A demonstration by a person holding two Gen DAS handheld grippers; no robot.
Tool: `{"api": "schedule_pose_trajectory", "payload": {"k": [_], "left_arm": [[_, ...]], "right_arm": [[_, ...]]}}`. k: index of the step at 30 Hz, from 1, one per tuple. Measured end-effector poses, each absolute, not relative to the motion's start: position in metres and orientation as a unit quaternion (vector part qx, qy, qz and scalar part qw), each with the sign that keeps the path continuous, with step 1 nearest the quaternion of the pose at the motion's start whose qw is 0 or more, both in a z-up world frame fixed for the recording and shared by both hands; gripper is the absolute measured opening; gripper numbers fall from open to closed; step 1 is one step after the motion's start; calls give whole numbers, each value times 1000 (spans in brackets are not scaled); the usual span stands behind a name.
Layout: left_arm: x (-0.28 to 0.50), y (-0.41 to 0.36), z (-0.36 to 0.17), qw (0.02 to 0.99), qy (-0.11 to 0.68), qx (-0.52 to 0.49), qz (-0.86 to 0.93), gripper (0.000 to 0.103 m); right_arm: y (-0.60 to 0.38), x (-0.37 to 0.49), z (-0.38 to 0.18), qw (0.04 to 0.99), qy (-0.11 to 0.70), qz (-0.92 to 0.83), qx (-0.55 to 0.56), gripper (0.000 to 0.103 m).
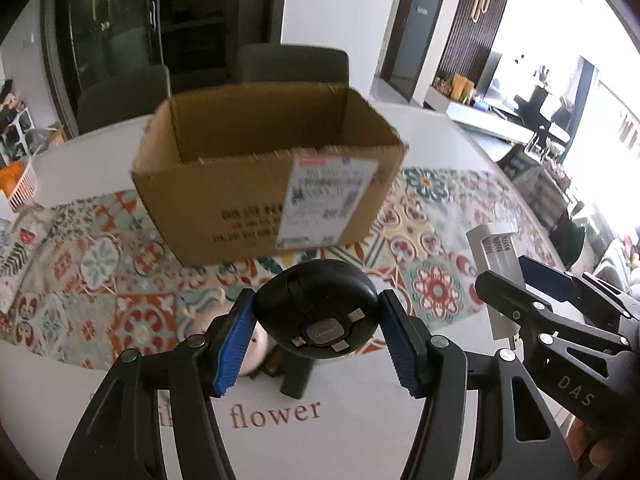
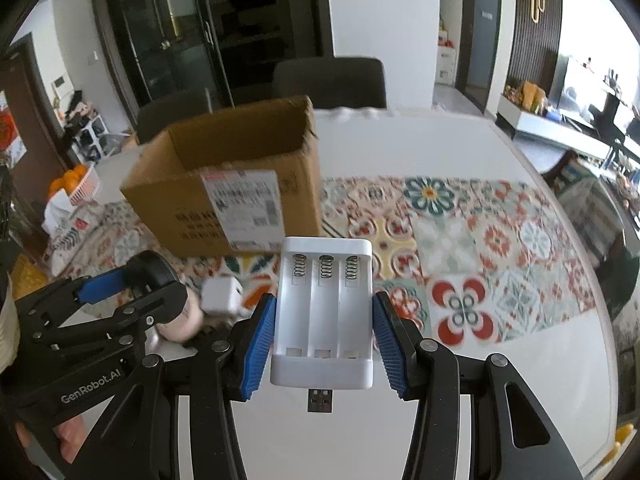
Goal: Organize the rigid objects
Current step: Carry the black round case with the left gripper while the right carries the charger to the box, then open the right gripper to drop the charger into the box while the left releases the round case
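My left gripper (image 1: 318, 314) is shut on a round black cable hub (image 1: 318, 308) with small connectors on its face, held above the table in front of an open cardboard box (image 1: 264, 168). In the right wrist view, my right gripper (image 2: 324, 330) is shut on a white battery charger (image 2: 325, 312) with three empty spring slots and a USB plug at its bottom. The charger (image 1: 494, 264) and right gripper also show at the right of the left wrist view. The left gripper (image 2: 120, 284) with the hub (image 2: 154, 270) appears at the left of the right wrist view. The box (image 2: 224, 184) stands ahead, to the left.
A round white table (image 2: 440, 420) carries a patterned floral mat (image 2: 460, 248). A white cube plug (image 2: 220, 296), a pinkish round object (image 2: 184, 320) and a dark flat item (image 1: 296, 380) lie below the grippers. A basket of oranges (image 2: 76, 186) sits far left. Dark chairs (image 2: 332, 80) stand behind the box.
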State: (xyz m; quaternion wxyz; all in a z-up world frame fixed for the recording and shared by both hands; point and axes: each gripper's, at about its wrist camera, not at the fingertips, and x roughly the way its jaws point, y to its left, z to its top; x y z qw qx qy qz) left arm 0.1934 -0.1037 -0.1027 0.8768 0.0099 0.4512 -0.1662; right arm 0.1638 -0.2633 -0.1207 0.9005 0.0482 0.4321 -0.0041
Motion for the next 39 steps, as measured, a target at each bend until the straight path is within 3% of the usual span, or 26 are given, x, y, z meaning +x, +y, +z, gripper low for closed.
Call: {"api": "schedule_pose_trajectory", "payload": {"k": [19, 39], "left_arm": [[229, -58, -30, 916, 378, 18, -132, 61], [309, -58, -9, 915, 385, 50, -112, 61]], "right_arm": [[-220, 219, -60, 933, 353, 56, 36, 49], [-216, 319, -51, 915, 387, 102, 43, 49]]}}
